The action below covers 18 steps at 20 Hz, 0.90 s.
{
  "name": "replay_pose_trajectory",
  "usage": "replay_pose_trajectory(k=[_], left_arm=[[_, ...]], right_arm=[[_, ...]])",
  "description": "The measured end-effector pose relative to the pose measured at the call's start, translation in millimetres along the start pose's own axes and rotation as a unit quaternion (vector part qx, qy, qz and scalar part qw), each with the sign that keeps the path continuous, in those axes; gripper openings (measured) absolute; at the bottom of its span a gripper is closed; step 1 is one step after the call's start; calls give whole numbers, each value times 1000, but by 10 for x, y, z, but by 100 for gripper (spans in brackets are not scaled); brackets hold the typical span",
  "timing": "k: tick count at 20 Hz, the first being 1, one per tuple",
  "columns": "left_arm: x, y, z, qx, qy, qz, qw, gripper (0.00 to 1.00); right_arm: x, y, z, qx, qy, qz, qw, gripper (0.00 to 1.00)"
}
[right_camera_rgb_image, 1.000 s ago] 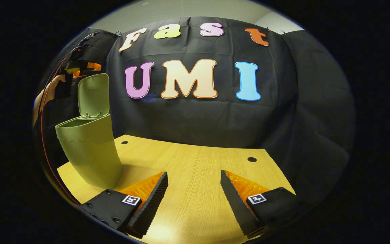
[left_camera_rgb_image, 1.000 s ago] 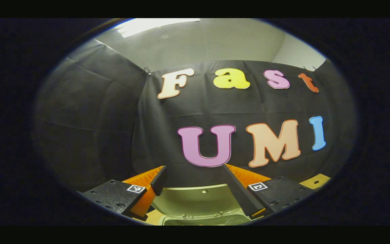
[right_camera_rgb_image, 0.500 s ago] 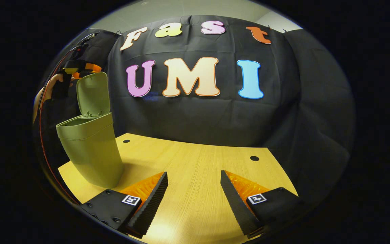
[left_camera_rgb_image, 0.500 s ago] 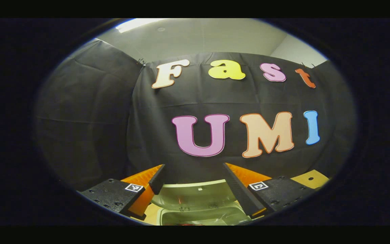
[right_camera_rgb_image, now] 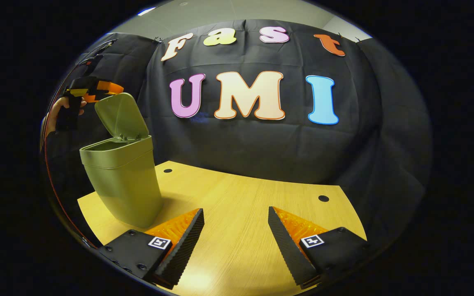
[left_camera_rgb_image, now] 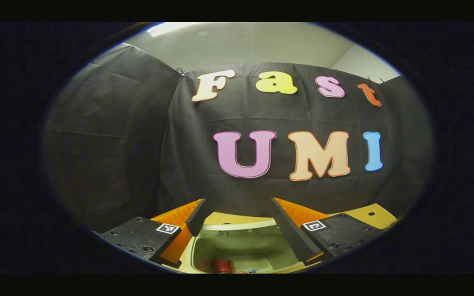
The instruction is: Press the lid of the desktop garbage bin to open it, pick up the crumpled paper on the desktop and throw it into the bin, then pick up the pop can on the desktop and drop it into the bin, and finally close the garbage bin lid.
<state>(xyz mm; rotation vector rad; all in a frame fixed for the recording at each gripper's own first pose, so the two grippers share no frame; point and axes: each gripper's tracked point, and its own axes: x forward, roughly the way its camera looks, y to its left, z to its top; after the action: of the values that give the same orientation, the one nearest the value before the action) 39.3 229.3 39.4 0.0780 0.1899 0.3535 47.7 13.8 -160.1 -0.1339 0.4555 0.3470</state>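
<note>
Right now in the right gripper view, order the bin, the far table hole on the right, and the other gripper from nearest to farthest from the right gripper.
1. Bin, standing on the table at left.
2. Table hole, far right edge.
3. Left gripper, up behind the bin's raised lid.

Nothing readable here tbh, just little square black-and-white marker tags [right_camera_rgb_image: 159,242] on the gripper bodies, no actual text.

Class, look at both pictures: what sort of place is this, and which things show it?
Probably a recording booth: black cloth wall, a bare wooden desktop with one green garbage bin, and a hand-held left gripper.
</note>
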Motion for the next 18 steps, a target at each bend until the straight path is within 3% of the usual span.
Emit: replay_pose_trajectory(k=[1,2,4,13,14,15,18], left_arm=[[2,-9,-40,-2,7,0,1000,99],[6,-19,-105,-1,15,0,1000,93],[-98,-39,-335,3,35,0,999,93],[-258,-80,-932,-11,90,1,996,94],[-268,-92,-997,-14,96,1,995,100],[-271,-94,-1051,-17,100,4,995,95],[-297,-112,-1186,-11,110,5,994,99]], right_arm=[[-4,12,-8,-2,1,3,1000,98],[-5,25,-22,-4,2,6,1000,98],[-21,42,-44,-11,3,10,1000,99],[-65,74,-70,-16,10,19,1000,98],[-68,86,-82,-20,12,19,1000,100],[-67,82,-94,-23,13,18,999,98],[-66,88,-110,-23,16,18,999,99]])
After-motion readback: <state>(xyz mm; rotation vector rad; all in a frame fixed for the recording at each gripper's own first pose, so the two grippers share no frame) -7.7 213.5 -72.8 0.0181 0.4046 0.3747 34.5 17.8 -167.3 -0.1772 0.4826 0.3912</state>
